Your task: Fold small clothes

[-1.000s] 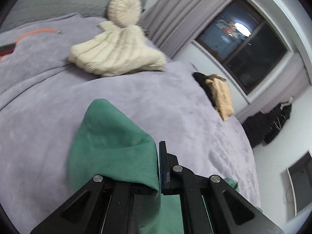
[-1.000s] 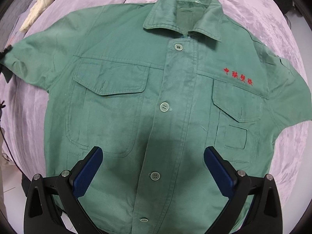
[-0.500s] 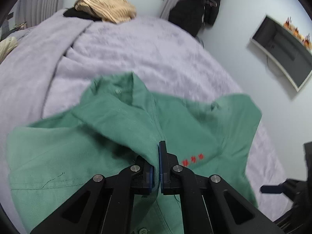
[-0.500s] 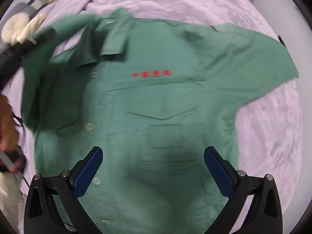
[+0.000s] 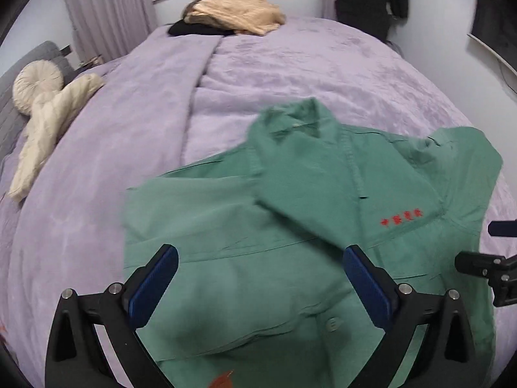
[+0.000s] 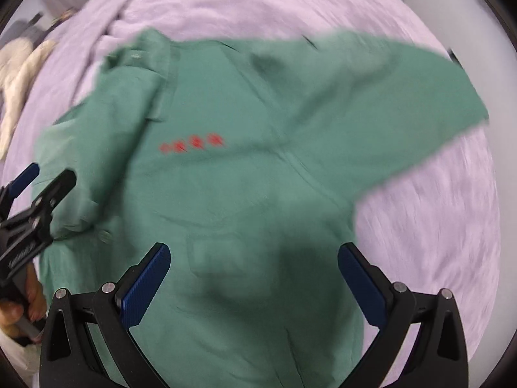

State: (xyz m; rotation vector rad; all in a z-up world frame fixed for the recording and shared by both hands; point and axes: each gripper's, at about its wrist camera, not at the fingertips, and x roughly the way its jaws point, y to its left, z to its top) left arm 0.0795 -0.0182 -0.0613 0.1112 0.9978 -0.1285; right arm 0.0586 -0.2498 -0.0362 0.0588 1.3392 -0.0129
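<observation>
A green short-sleeved shirt (image 5: 290, 226) with red embroidered characters (image 5: 401, 217) lies on the purple bedspread (image 5: 290, 64). Its left sleeve is folded inward across the chest. My left gripper (image 5: 258, 278) is open and empty, just above the folded part. My right gripper (image 6: 255, 278) is open and empty above the shirt (image 6: 242, 161) on the other side, where the right sleeve (image 6: 404, 97) still lies spread out. The left gripper also shows at the left edge of the right wrist view (image 6: 38, 181).
A cream padded jacket (image 5: 48, 129) and round cushion (image 5: 35, 84) lie at the bed's left edge. A tan garment on a black one (image 5: 232, 16) sits at the far end. Dark clothes (image 5: 371, 0) hang by the wall. The right gripper shows at the right edge (image 5: 484, 265).
My left gripper carried the left sleeve across the shirt's front, then opened and let it go. The right gripper moved toward the shirt's right side, staying open.
</observation>
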